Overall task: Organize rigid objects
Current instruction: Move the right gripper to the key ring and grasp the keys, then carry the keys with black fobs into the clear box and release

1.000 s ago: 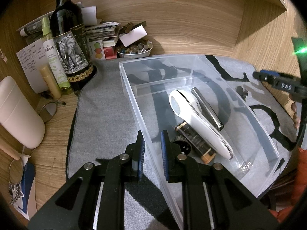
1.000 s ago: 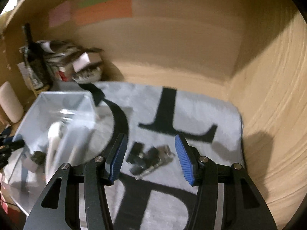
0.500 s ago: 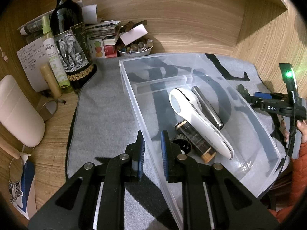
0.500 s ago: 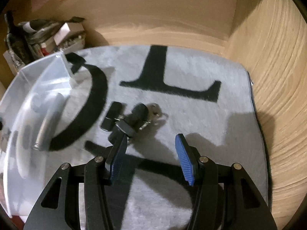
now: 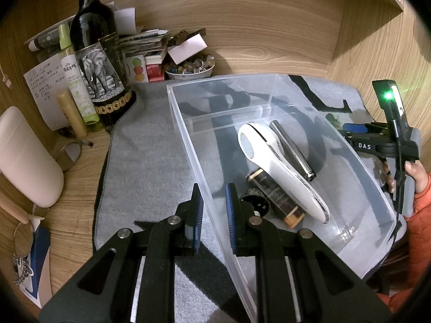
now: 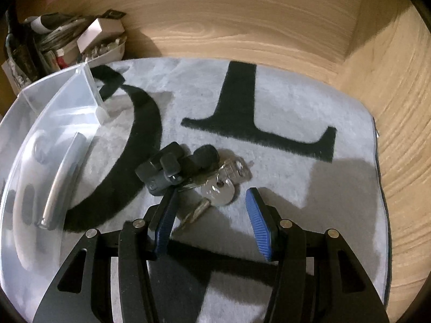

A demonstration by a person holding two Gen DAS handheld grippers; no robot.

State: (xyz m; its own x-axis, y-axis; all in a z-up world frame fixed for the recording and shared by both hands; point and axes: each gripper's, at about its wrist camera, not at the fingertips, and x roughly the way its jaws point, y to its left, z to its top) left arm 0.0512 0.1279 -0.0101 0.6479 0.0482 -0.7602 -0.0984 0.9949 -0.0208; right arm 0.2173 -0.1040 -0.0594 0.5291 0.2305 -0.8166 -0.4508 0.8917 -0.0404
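Currently, left gripper [image 5: 212, 202]: blue pads drawn close together with the near-left wall of the clear plastic bin [image 5: 188, 145] standing in the narrow gap; actual contact with the wall cannot be told.
Right gripper [image 6: 212, 215]: pads spread wide apart, holding nothing, low over the grey mat [image 6: 296, 107].
Key bunch [image 6: 194, 169]: on the mat just ahead of the right gripper; black fobs lie by its left pad, one silver key reaches back between the pads.
Obstructions, right side: bin wall to the left of the right gripper, close beside the key bunch but apart from it.
Surroundings, left side: wine bottle [image 5: 99, 62] with elephant label far ahead-left, green spray bottle [image 5: 78, 80] beside it, bowl of small trinkets [image 5: 190, 68] ahead against the wooden wall, pale cushion-like object [image 5: 24, 158] at far left.
Bin contents: white handheld device [image 5: 280, 169] lying diagonally ahead-right of the left gripper; silver tube [image 5: 292, 146] along its far side; dark bottle with amber cap [image 5: 274, 196] along its near side; small black toothed part [image 5: 254, 202] just beside the right pad of the left gripper.
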